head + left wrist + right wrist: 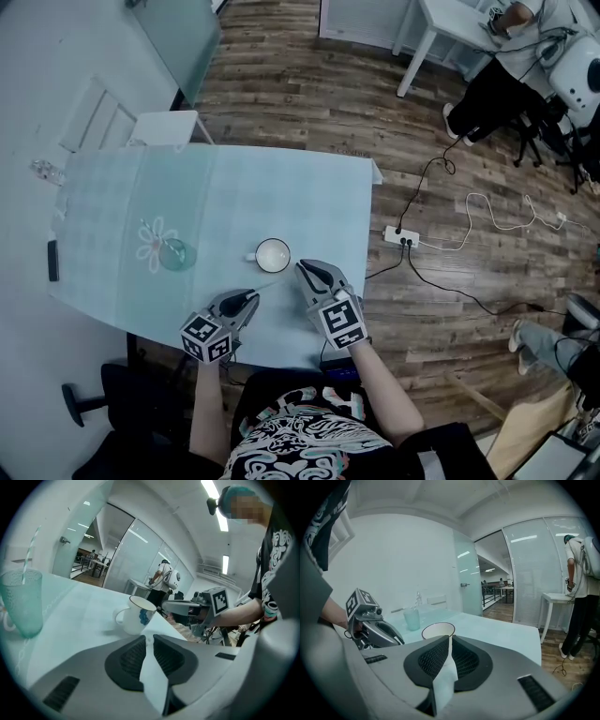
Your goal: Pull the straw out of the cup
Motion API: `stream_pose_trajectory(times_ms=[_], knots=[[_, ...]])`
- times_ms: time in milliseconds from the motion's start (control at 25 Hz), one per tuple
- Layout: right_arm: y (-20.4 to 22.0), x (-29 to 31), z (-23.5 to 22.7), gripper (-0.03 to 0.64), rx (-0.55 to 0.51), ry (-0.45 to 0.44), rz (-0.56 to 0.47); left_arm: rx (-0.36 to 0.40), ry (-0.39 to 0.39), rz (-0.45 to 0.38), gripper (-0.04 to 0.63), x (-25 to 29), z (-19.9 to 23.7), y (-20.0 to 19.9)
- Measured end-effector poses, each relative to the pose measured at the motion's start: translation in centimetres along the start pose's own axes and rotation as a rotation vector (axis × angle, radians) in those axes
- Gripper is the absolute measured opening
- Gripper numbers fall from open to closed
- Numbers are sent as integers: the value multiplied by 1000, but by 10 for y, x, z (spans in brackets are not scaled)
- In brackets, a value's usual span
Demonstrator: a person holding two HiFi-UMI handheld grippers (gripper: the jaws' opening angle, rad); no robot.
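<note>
Round ceramic mug [273,254] near lower edge of smooth table [281,187]; left gripper [254,296] slightly parted, thin straw [267,284] seemingly at tips; right gripper [301,267] pressed together

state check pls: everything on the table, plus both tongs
Cup: upright, straw in it.
Straw: in the cup, leaning, not gripped.
Mug: upright, looks empty.
Left tongs: slightly open, near the mug; thin pale line at the tips, unclear what.
Right tongs: shut to a slit, nothing between.
Power strip: on the floor, cables plugged in.
</note>
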State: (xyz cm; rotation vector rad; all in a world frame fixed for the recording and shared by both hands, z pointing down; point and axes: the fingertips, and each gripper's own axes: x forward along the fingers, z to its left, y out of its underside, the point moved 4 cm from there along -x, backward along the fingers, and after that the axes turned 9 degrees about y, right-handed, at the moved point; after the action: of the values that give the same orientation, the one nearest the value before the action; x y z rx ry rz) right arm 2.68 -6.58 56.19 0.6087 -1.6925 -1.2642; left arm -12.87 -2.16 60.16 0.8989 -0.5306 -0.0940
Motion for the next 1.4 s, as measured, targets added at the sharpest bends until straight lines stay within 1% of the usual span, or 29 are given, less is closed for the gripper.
stream_pose_trajectory(times_ms=[80,240,600,760,880,1000,1160,1240,1320,1360,1400], knots=[[-1,-1,0,40,1,5,-6,7,-24,28,61,4,6,4],[-1,-2,-1,40,8,6,-11,1,-20,51,62,12,10,11],[-1,1,2,40,15,1,-17,109,-102,105,78,21,16,15],[-4,1,2,40,9,-5,-23,131,-134,119,84,24,16,18],[-6,0,-1,38,8,-3,-27,141,-175,126,108,25,19,19],[-7,0,-4,38,10,6,-30,150,-189,142,114,26,20,22],[-6,-5,-8,40,15,20,-34,192,-216,185,143,29,21,25],[-5,-8,-10,40,18,25,-35,205,-218,186,146,30,19,26],[-4,-11,-11,40,21,28,-36,255,-189,131,147,30,7,20],[-3,-12,-11,40,22,29,-37,302,-157,105,153,31,-5,17],[-3,-13,-11,40,23,30,-37,361,-121,112,161,34,-17,17]])
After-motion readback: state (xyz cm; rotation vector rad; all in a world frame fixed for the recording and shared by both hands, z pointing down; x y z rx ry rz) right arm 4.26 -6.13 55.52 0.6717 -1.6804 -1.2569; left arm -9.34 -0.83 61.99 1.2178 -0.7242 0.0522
